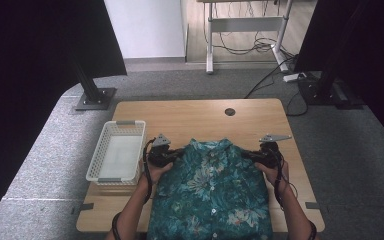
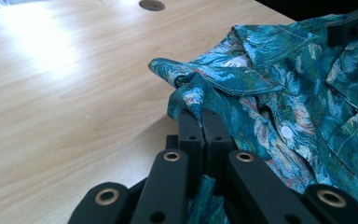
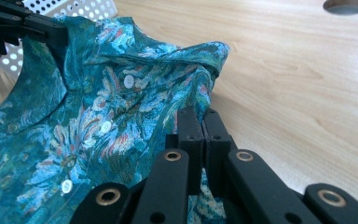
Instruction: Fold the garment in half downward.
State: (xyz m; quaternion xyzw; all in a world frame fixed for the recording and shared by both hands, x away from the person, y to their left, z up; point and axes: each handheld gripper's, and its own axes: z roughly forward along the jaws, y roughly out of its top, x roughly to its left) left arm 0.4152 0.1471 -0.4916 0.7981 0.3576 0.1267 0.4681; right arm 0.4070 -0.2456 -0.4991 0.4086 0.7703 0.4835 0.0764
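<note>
A teal floral button-up shirt [image 1: 211, 192] is lying flat on the wooden desk [image 1: 190, 115], spreading between the two tongs. The left tongs [image 1: 176, 156] are pinching its left shoulder fabric, and the right tongs [image 1: 246, 155] are pinching its right shoulder. A white perforated basket [image 1: 116, 151] is sitting just outside the left tongs.
</note>
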